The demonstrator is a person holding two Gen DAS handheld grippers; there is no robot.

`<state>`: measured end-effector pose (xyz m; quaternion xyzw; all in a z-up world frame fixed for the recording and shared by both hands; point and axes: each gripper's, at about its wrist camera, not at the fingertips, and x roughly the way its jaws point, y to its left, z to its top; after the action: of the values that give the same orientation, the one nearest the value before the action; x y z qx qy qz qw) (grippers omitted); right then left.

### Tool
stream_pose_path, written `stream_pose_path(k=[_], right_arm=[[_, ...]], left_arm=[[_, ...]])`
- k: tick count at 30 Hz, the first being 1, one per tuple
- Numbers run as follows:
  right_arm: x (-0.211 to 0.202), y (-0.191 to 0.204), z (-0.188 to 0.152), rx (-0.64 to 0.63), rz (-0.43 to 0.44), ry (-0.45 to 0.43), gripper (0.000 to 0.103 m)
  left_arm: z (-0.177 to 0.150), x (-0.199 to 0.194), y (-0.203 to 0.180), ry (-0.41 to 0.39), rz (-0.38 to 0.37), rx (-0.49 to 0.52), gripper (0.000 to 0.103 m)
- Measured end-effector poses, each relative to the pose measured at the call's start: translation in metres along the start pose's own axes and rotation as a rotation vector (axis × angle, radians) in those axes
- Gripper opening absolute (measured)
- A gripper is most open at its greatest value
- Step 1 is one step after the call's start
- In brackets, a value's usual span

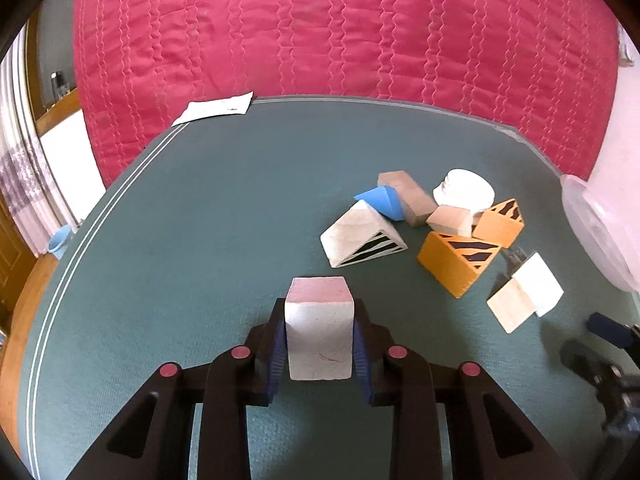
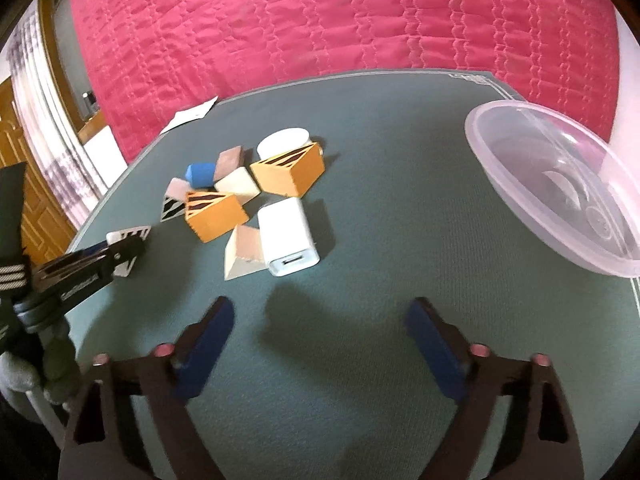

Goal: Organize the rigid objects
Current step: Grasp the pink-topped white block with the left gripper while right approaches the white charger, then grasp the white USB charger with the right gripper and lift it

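My left gripper point(image 1: 320, 309) is shut on a plain white block point(image 1: 319, 340), its blue pads point(image 1: 280, 354) pressed to both sides, low over the green table mat point(image 1: 200, 240). In the right wrist view that gripper point(image 2: 120, 254) reaches in from the left with the block point(image 2: 127, 236). My right gripper point(image 2: 320, 308) is open over bare mat with nothing between its fingers. Ahead of it lie a white charger point(image 2: 286, 236), a pale wedge point(image 2: 242, 258) and two orange striped wedges point(image 2: 214, 214) point(image 2: 288, 174). A clear plastic bowl point(image 2: 560, 184) sits at the right.
A pile lies right of centre: a white striped wedge point(image 1: 360, 236), a blue piece point(image 1: 382, 200), a brown block point(image 1: 408, 196) and a white round piece point(image 1: 466, 190). A paper sheet point(image 1: 216, 110) lies at the table's far edge. A red quilt point(image 1: 320, 28) is behind.
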<state>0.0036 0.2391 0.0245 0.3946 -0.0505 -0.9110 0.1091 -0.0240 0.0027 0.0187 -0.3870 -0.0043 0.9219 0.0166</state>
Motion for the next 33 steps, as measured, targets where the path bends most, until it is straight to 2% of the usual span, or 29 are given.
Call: stream_pose_path(k=[1,4,12,15,23,25,33], right_arm=[[0.001,0.0,0.002,-0.002,-0.005,0.001,0.071],[0.007,0.002,0.01,-0.006,-0.014,0.013,0.062],[0.028,0.016,0.033,-0.013,0.029,0.042,0.053],[0.034,0.022,0.037,-0.035,0.005,0.04,0.046],[0.037,0.031,0.035,-0.108,-0.061,0.007,0.04],[0.036,0.027,0.035,-0.097,-0.069,0.003,0.031],[0.025,0.007,0.031,-0.03,-0.05,-0.005,0.031]], left_arm=[[-0.001,0.0,0.0,0.0,-0.004,-0.001,0.031],[-0.002,0.0,0.0,0.003,-0.01,0.001,0.031],[-0.005,-0.002,0.005,-0.002,-0.029,-0.014,0.031],[-0.006,-0.002,0.005,-0.002,-0.033,-0.016,0.031],[-0.008,-0.002,0.004,0.001,-0.031,-0.017,0.031],[-0.008,-0.001,0.004,0.004,-0.03,-0.017,0.031],[-0.008,-0.001,0.003,0.002,-0.032,-0.011,0.031]])
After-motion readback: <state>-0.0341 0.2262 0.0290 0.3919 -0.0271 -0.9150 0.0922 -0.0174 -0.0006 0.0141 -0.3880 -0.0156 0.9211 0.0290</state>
